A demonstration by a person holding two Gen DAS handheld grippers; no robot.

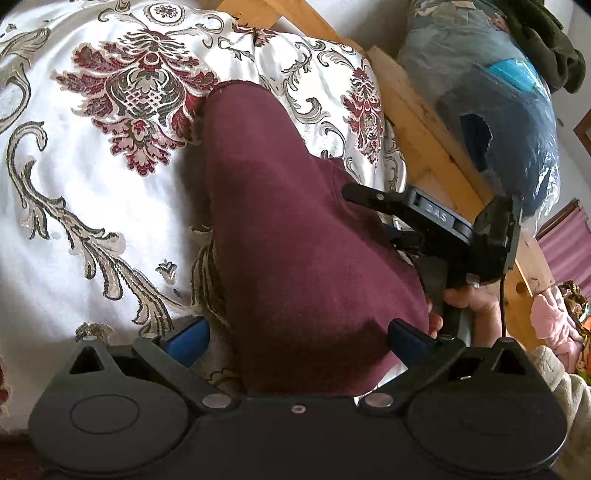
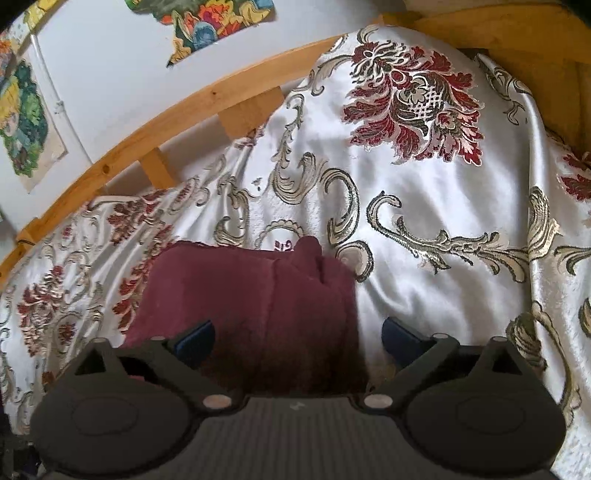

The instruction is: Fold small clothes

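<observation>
A small maroon garment (image 1: 295, 229) lies on a white bedspread with red and gold floral embroidery (image 1: 92, 192). My left gripper (image 1: 299, 338) is open, its blue-padded fingers (image 1: 188, 338) spread on either side of the garment's near end. The right gripper's black body (image 1: 436, 221) shows in the left wrist view at the garment's right edge, held by a hand. In the right wrist view the garment (image 2: 258, 295) lies folded with a raised lump at its far edge. My right gripper (image 2: 297, 338) is open, jaws spread over the garment's near right part.
A wooden bed frame (image 1: 424, 122) runs along the bedspread's far side, also in the right wrist view (image 2: 184, 110). A clear plastic bag of blue clothes (image 1: 491, 92) stands beyond the frame. Colourful pictures (image 2: 207, 22) hang on the wall. The bedspread (image 2: 443, 240) stretches to the right.
</observation>
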